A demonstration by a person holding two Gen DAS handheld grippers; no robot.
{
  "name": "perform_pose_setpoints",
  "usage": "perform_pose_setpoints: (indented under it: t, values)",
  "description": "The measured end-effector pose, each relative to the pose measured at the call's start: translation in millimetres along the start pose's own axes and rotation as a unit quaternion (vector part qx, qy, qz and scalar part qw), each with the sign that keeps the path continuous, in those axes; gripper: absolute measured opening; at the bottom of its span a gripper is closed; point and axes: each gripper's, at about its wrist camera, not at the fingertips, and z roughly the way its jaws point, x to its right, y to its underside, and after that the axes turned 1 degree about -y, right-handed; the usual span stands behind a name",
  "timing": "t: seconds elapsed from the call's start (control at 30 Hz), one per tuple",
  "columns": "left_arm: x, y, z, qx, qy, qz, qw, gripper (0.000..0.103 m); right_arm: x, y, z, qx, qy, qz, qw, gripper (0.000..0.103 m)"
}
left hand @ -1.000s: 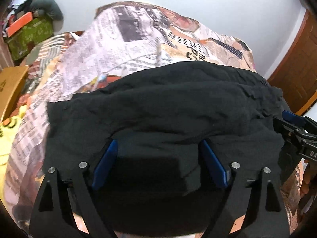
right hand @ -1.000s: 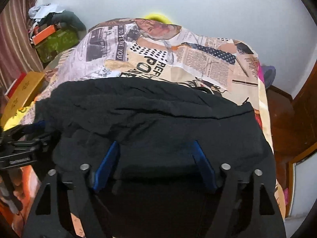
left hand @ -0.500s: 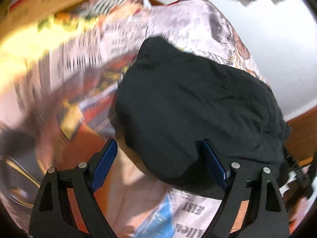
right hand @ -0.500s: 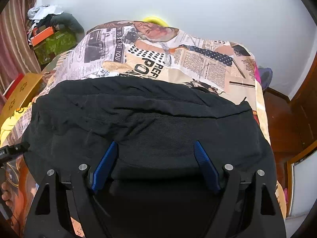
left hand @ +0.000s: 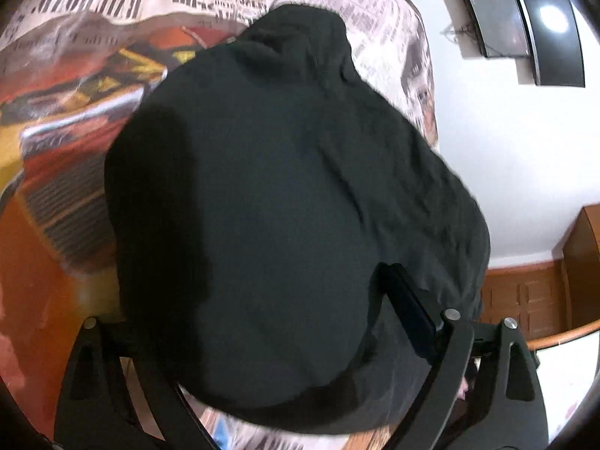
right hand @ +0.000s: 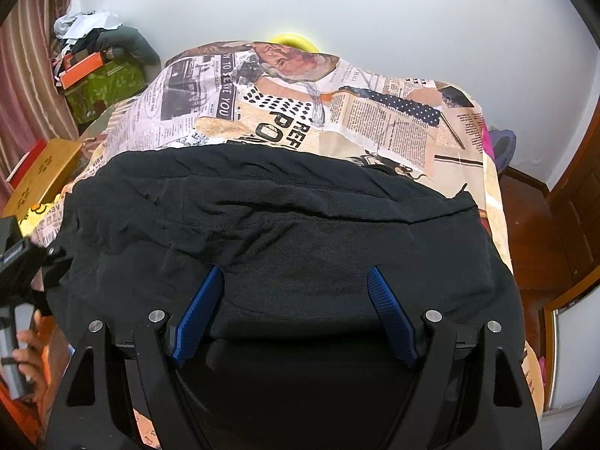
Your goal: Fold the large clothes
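Garment [right hand: 300, 232] plain black; bedsheet [right hand: 375, 120] newspaper-collage print — cream, orange, black; wall [right hand: 412, 18] white.

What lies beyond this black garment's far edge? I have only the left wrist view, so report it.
Observer: Past the black garment, the newspaper-print bedspread runs on to the wall.
Operator: Report the right gripper.
Observer: The right gripper has its blue fingers spread wide over the garment's near part, pinching nothing I can see.
Operator: Name what stands left of the bed.
Observer: A green box with an orange box on top.
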Motion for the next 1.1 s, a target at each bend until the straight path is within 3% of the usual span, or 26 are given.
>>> perform_pose_setpoints:
  t: [0.07,0.13,0.23,0.3,0.43,0.5,0.53,0.63,0.73,0.87,1.1]
  values:
    - [5,0,0,0.013,-0.012,0.006,0.9998,0.085,0,0,0,0.001,0.001,0.002,1.000,0.078]
    - [13,0,-2,0.024,-0.032,0.026,0.9989,0.059,-1,1,-2,-0.001,0.002,0.004,1.000,0.078]
    - [34,7,-19,0.052,-0.070,0.076,0.9933,0.032,-4,0,-5,-0.011,0.007,0.003,1.000,0.078]
    - [51,11,-37,0.073,-0.091,0.111,0.9870,0.027,-6,-1,-9,-0.018,0.008,0.008,1.000,0.078]
    - [98,26,-72,0.141,-0.133,0.195,0.9615,0.023,-12,-1,-21,-0.024,-0.008,0.022,0.999,0.078]
    - [124,40,-102,0.187,-0.149,0.245,0.9395,0.022,-20,-3,-33,-0.018,-0.028,0.025,0.999,0.078]
    - [132,43,-110,0.199,-0.154,0.259,0.9324,0.022,-26,-3,-37,-0.015,-0.036,0.025,0.999,0.078]
    - [171,60,-141,0.251,-0.178,0.324,0.8944,0.021,-52,-3,-55,0.001,-0.063,0.010,0.998,0.078]
    - [194,74,-167,0.280,-0.183,0.357,0.8721,0.020,-82,0,-63,0.005,-0.092,-0.012,0.996,0.078]
    - [206,85,-190,0.295,-0.173,0.381,0.8589,0.020,-125,12,-43,-0.030,-0.133,-0.046,0.990,0.078]
    - [218,101,-164,0.249,-0.172,0.412,0.8595,0.019,-149,29,18,-0.126,-0.201,-0.027,0.971,0.079]
